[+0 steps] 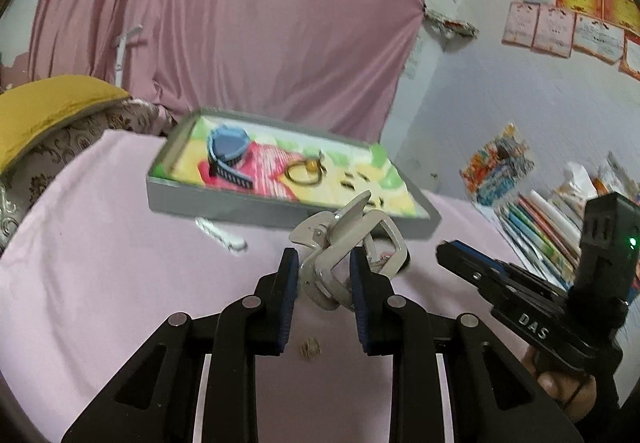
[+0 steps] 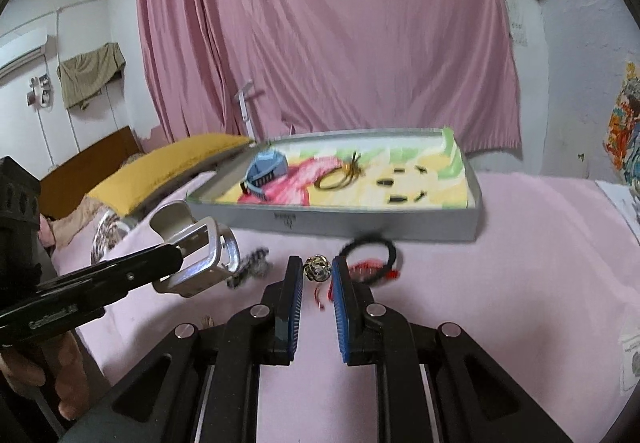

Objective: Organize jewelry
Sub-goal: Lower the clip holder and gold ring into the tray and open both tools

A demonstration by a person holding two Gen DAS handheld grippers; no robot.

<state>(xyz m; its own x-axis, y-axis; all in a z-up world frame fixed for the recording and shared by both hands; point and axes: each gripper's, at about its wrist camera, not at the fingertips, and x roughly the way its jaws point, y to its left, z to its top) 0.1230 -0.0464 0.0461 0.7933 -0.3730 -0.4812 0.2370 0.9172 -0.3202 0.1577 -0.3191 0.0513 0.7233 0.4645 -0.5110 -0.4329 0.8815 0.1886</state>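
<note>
Only thing you can actually read is "DAS" in white letters on your right gripper [image 1: 460,255]; the wall papers [image 1: 568,7] are too blurry.

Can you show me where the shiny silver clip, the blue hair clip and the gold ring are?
silver clip [image 1: 344,267]: left wrist view, its middle between the pads.
blue hair clip [image 2: 266,167]: right wrist view, its rounded back.
gold ring [image 2: 334,179]: right wrist view, its band.
</note>
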